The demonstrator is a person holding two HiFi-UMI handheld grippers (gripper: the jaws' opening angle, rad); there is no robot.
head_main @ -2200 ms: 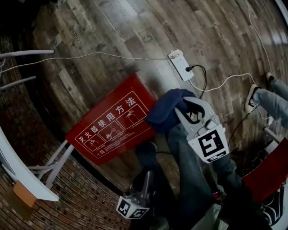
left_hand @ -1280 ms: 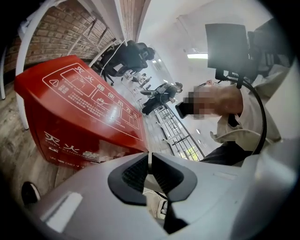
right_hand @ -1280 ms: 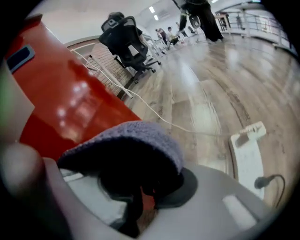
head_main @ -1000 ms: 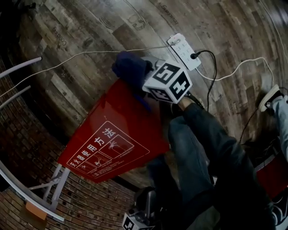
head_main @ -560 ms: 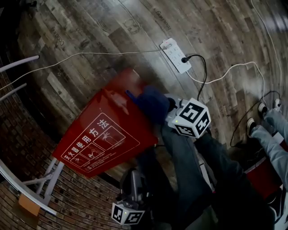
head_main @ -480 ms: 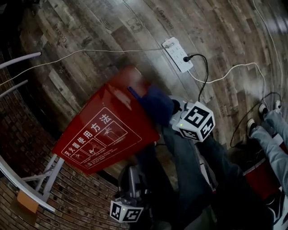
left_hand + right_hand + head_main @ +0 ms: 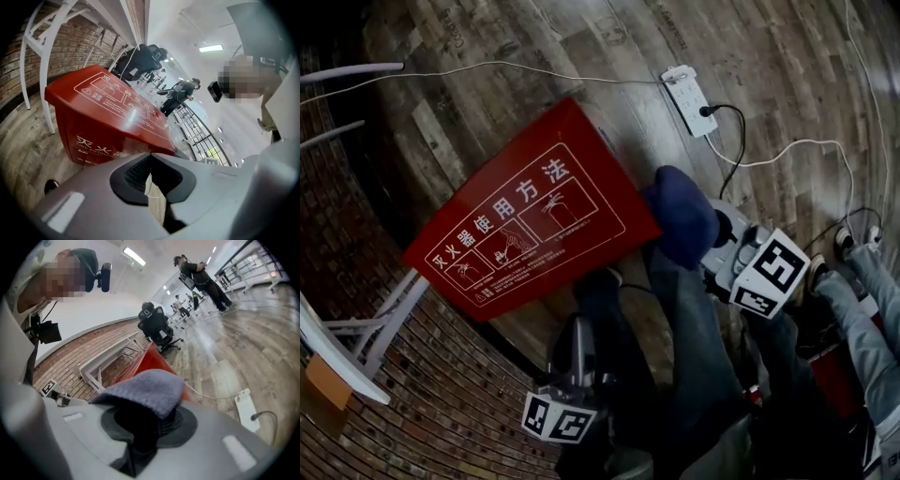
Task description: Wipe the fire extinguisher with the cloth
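Glossy red fire-extinguisher box [image 7: 546,246] — white lettering [image 7: 514,206]

Left gripper [image 7: 150,157] fingers pressed together; right gripper [image 7: 146,426] fingers clamping.

The red fire extinguisher box [image 7: 581,164] had big white 灭火器使用方法 across its lid, over three little pictogram panels and fine print way too small to read. Its front face [image 7: 65,126] showed 灭火 plus small "FIRE EXTIN…", rest hidden.

Cloth [image 7: 680,216] right of extinguisher box [image 7: 525,220]; power strip [image 7: 691,88] beyond
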